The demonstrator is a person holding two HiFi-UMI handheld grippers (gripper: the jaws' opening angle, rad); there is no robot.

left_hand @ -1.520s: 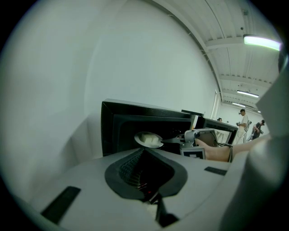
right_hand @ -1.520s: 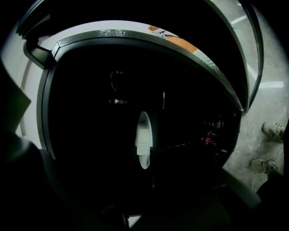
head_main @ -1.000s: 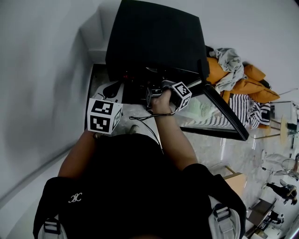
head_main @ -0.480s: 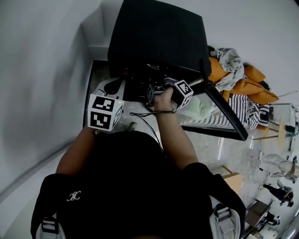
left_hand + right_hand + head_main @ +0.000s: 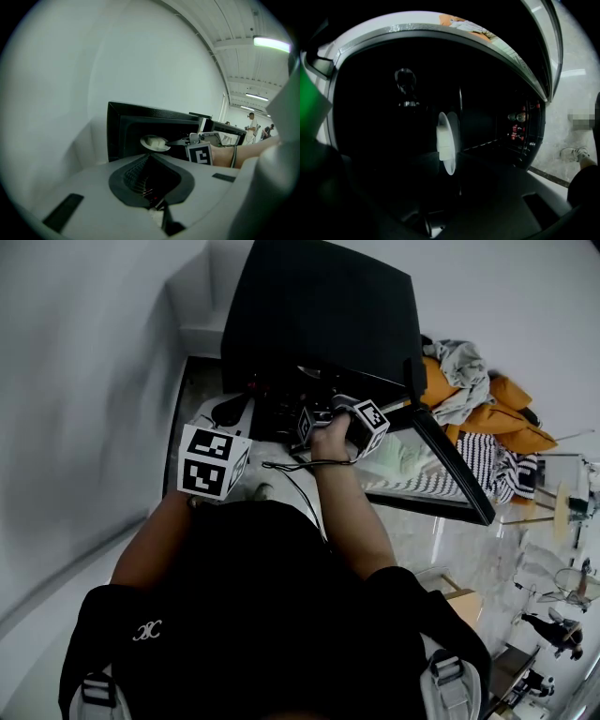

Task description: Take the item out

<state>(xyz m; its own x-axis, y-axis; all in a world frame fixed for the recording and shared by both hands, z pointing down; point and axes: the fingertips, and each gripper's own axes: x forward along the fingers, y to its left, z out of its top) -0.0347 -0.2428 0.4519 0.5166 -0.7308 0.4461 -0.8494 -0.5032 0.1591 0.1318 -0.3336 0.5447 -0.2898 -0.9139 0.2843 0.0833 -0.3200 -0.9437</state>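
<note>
A black oven (image 5: 319, 315) stands open on the counter, its door (image 5: 450, 474) hanging down to the right. My right gripper (image 5: 319, 418) reaches into the oven mouth and is shut on a small white plate (image 5: 447, 140), which shows edge-on between the jaws of the right gripper (image 5: 452, 157). From the left gripper view, the plate (image 5: 155, 143) carries a pale lump and hangs just in front of the dark cavity, with the right gripper (image 5: 180, 140) at its right rim. My left gripper (image 5: 150, 155) stays back at the left, shut and empty; its marker cube (image 5: 213, 462) faces up.
A grey wall (image 5: 84, 409) runs close along the left. Heaped orange, grey and striped clothes (image 5: 497, 409) lie right of the oven. The person's dark torso (image 5: 262, 615) fills the lower head view. The oven's inner right wall has small red fittings (image 5: 518, 126).
Hardly anything differs: both grippers keep their places, the right one still holding the plate at the oven mouth. Only the head view has shifted slightly.
</note>
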